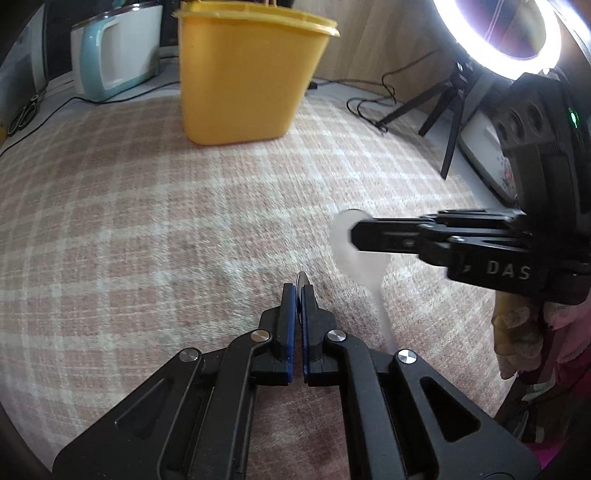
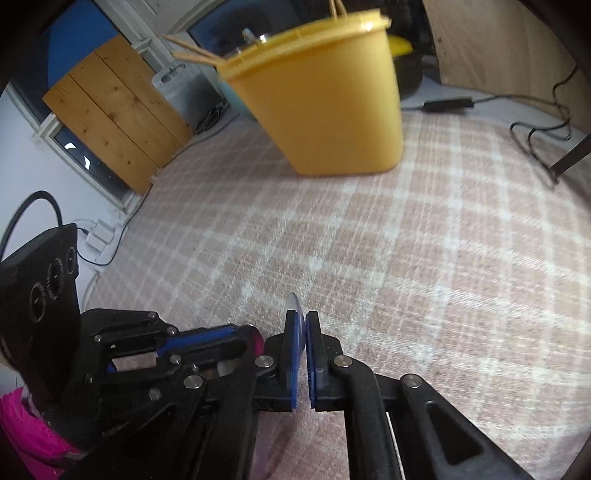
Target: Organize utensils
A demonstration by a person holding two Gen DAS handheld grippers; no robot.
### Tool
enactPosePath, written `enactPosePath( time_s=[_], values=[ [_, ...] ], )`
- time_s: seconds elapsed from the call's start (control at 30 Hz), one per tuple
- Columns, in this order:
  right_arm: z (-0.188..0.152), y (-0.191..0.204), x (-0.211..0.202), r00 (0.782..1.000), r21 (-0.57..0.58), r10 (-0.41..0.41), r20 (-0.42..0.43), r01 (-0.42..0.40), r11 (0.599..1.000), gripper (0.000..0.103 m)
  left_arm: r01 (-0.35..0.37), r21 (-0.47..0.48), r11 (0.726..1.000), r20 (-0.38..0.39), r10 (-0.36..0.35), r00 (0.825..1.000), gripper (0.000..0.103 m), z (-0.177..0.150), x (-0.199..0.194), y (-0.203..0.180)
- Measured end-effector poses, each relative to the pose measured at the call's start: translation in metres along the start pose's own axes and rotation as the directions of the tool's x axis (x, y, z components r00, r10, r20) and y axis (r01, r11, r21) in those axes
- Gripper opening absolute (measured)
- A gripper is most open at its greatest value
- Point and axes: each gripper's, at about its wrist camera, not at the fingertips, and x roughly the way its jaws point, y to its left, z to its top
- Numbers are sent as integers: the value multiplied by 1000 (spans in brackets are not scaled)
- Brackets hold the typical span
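A yellow plastic bin stands on the checked cloth ahead; in the right wrist view wooden chopsticks stick out of it. My left gripper is shut on a thin metal utensil whose tip shows above the pads. My right gripper is shut on a white plastic spoon, seen blurred in the left wrist view with its bowl up and handle down; its thin edge shows between the pads. The two grippers are side by side, low over the cloth.
A ring light on a black tripod stands at the right with cables. A white and teal appliance and scissors sit at the back left. A wooden board leans at the wall.
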Motion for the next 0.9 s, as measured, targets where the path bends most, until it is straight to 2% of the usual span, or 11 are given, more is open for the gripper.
enactPosePath(
  time_s=[0.23,0.3,0.4,0.47,0.5,0.53,0.63,0.8,0.87,0.9],
  values=[
    [-1,-7,-31,997,21,-38,71,36,999,1,1,-18,1000,72,1,997,0,12,-31,8],
    [-1,-8,-36,996,15,-50,76,49,999,1,14,-12,1000,60,-14,998,0,17,-30,9],
    [-4,-12,-40,995,12,-58,79,57,998,1,63,-50,997,0,-63,998,0,17,-20,17],
    [-6,-14,-40,996,27,-53,78,51,998,1,70,-43,997,-63,-72,995,8,13,-7,17],
    [-7,-14,-40,996,33,-51,77,48,998,1,45,-32,998,-88,-47,995,27,10,-2,17],
    [-8,-16,-40,996,39,-49,75,46,998,1,26,-22,999,-107,-28,994,37,7,2,15],
    [-11,-16,-39,996,48,-48,71,45,998,1,-39,40,998,-129,44,991,37,-2,18,9],
    [-14,-18,-41,996,54,-52,68,49,997,1,-88,108,990,-71,96,993,37,-5,21,-5],
    [-14,-20,-42,996,62,-54,72,50,997,1,-106,145,984,-62,116,991,31,-8,23,-14],
    [-14,-22,-43,996,68,-56,74,51,996,1,-103,159,982,-62,114,991,19,-9,25,-18]
  ],
)
